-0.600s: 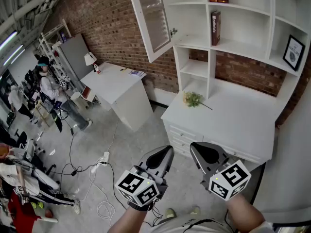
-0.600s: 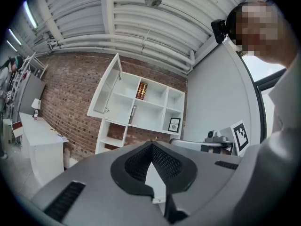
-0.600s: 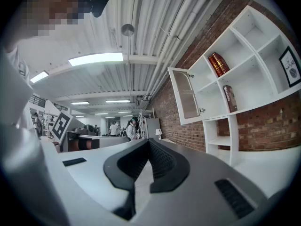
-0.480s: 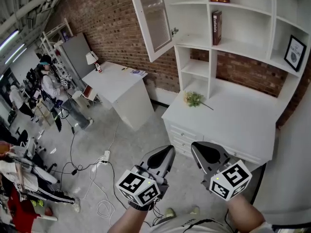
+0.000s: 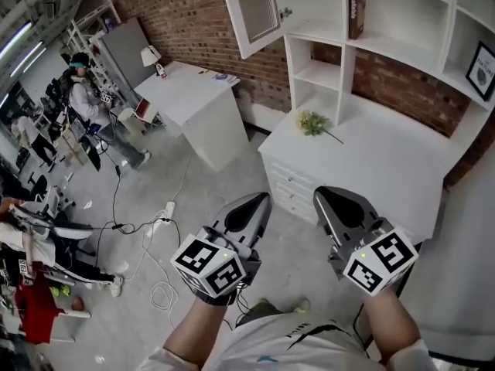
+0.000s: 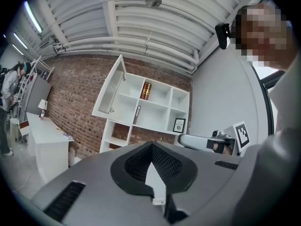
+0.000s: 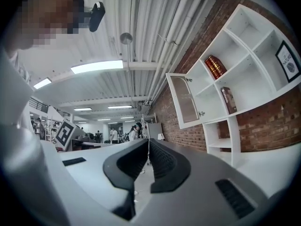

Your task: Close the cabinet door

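The white cabinet door (image 5: 255,10), with a glass panel and a small knob (image 5: 286,11), stands swung open to the left of the white shelf unit (image 5: 387,52). It also shows in the left gripper view as the door (image 6: 109,91) and in the right gripper view as the door (image 7: 183,100). My left gripper (image 5: 259,203) and right gripper (image 5: 329,199) are held side by side, well short of the door, over the floor in front of the desk top (image 5: 371,168). Both are shut with nothing between the jaws: left gripper (image 6: 151,147), right gripper (image 7: 146,142).
A flower sprig (image 5: 313,122) lies on the desk top, a book (image 5: 356,10) and a framed picture (image 5: 485,69) sit on the shelves. A white table (image 5: 189,99) stands to the left by the brick wall. Cables (image 5: 158,284) trail over the floor. People (image 5: 85,107) are at far left.
The shelf unit and open door have slid up and right in the head view. Both grippers sit a little higher in the frame, still shut and side by side.
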Motion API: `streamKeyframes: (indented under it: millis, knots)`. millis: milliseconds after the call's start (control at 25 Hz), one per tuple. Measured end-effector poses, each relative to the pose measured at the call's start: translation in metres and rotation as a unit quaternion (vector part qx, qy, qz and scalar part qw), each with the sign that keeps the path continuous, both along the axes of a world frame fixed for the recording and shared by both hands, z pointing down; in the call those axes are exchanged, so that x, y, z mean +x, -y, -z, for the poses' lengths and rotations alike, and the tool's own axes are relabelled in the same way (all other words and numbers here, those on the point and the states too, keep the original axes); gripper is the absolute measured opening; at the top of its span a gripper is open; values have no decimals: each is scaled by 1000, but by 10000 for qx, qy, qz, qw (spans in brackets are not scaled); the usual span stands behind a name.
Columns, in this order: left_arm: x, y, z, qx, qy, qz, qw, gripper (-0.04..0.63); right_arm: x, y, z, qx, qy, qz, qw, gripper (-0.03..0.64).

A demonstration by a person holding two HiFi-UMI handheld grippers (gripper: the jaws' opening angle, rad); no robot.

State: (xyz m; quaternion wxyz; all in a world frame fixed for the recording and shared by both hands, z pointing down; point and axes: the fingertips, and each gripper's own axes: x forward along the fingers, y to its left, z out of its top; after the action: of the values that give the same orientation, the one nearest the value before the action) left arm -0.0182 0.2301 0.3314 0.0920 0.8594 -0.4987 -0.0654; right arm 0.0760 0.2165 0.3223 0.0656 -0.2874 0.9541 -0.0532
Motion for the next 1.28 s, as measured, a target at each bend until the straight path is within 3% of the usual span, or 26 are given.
streamKeyframes:
  millis: [280,640,880,1280]
  knots:
    - [-25,13,-2,-75,17,395,9992,11,2,14,-7,-98,43,13,9999,20]
    - [-51,66,-8,95,-87,279,9995,11,-26,61,-14,-55,-125,-91,9999,20]
    - [-84,142,-12,148,-103,85,9998,11,-68,131,-19,-20,-331,-212,9992,20]
    - [-170,289,-7,231,51,-313,9992,11,-173,262,-18,54,-652,-604,9960,20]
